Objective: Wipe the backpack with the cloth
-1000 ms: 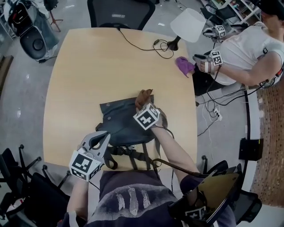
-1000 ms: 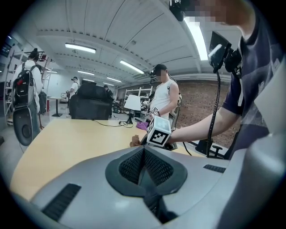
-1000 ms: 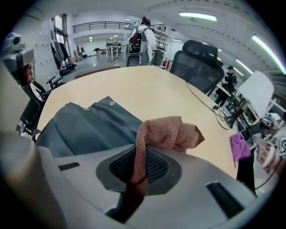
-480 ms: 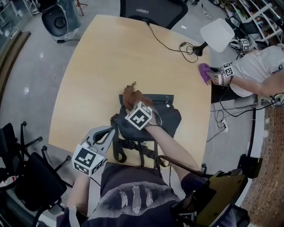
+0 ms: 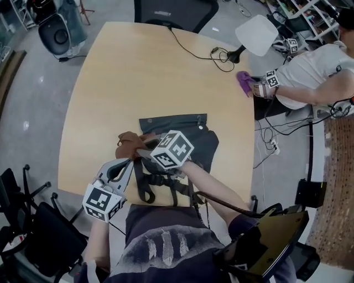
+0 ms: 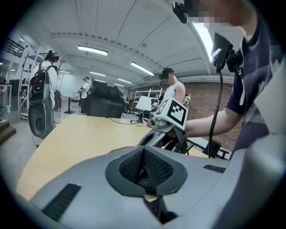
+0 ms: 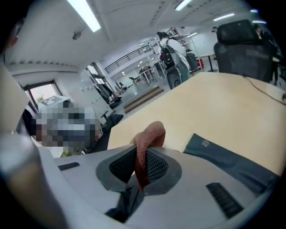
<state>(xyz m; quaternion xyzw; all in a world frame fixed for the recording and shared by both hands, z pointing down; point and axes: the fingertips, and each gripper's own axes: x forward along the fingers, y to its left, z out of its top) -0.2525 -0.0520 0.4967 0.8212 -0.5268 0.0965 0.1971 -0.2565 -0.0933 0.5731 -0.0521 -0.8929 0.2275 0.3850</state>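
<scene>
A dark grey-blue backpack (image 5: 185, 138) lies flat near the front edge of the wooden table (image 5: 138, 72), its straps (image 5: 148, 188) trailing toward me. My right gripper (image 5: 141, 150) is shut on a brown cloth (image 5: 129, 145), which sits at the backpack's left edge, partly on the table. In the right gripper view the cloth (image 7: 149, 134) sticks up from between the pads of the right gripper (image 7: 142, 165), with the backpack (image 7: 232, 159) to the right. My left gripper (image 5: 133, 162) is at the backpack's lower left edge; in its own view the left gripper (image 6: 144, 154) is shut with dark fabric between its pads.
A white desk lamp (image 5: 256, 34) and its black cable (image 5: 204, 52) stand at the table's far right. A second person there holds a gripper (image 5: 271, 80) by a purple cloth (image 5: 243, 82). An office chair (image 5: 174, 10) is at the far side, a black chair (image 5: 33, 232) by my left.
The right gripper has drawn the brown cloth from the backpack's upper middle across to its left edge. The left gripper stays at the backpack's lower left.
</scene>
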